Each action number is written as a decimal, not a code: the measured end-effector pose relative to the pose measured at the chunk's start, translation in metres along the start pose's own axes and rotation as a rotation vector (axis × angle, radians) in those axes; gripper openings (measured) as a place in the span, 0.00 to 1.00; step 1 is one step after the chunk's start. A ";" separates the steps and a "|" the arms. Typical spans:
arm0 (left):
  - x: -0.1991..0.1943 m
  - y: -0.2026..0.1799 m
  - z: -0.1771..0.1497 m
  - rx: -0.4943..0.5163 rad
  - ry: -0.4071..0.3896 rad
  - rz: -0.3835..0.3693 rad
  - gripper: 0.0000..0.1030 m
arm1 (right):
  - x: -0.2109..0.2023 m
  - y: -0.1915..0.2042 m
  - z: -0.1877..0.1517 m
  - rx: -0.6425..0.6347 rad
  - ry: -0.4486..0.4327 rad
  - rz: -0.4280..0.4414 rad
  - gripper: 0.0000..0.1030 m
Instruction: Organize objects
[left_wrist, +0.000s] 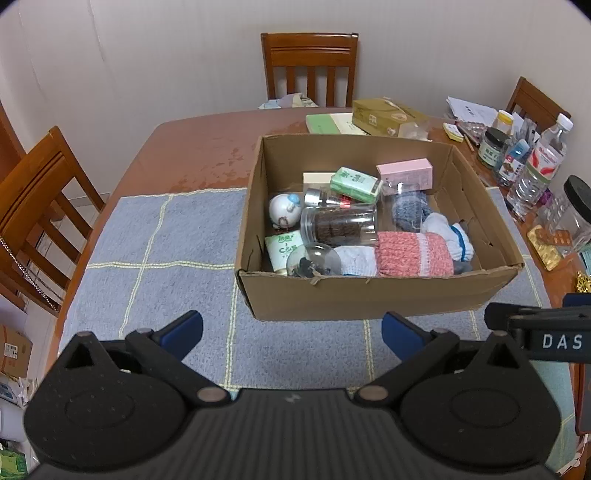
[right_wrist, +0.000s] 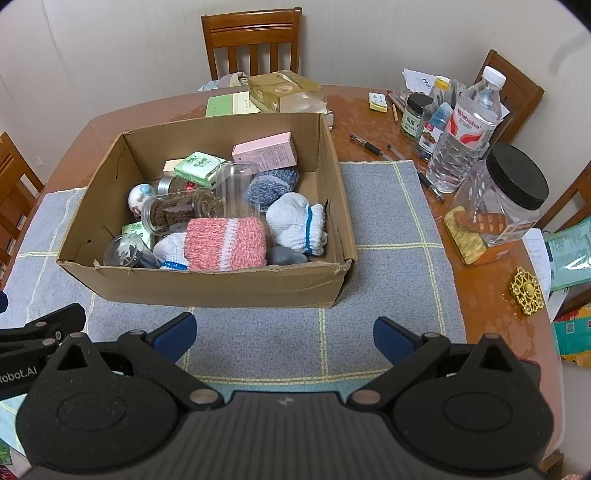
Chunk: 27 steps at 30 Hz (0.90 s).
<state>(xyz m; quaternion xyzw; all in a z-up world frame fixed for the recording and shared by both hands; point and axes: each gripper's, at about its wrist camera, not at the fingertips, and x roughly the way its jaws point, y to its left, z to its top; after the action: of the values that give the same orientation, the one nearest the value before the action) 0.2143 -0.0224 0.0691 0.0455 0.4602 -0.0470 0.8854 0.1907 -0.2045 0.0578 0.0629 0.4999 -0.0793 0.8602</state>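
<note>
You hold the left gripper (left_wrist: 291, 334) and the right gripper (right_wrist: 284, 338) above the blue mat (right_wrist: 384, 229), jaws wide on both and holding nothing. The cardboard box (right_wrist: 207, 286) sits on the mat on the surface just ahead (pink knitted roll (right_wrist: 225, 245), socks and jars piled inside).

Both wrist cams face fwd, near, sharing the box (left_wrist: 369, 295).

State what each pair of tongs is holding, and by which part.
Nothing. The left tongs and right tongs are both open and empty, in front of the cardboard box.
</note>
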 end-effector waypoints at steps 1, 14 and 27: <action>0.000 0.000 0.000 0.001 0.001 0.001 0.99 | 0.000 0.000 0.000 0.000 0.001 0.000 1.00; 0.004 -0.002 0.003 0.005 0.009 0.003 0.99 | 0.003 -0.001 0.002 0.004 0.004 0.001 1.00; 0.007 -0.004 0.005 0.017 0.014 0.008 0.99 | 0.005 0.000 0.003 0.008 0.007 0.001 1.00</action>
<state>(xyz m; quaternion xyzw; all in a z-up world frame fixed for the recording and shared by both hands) 0.2225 -0.0271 0.0661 0.0553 0.4657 -0.0472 0.8819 0.1954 -0.2054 0.0548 0.0671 0.5024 -0.0805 0.8583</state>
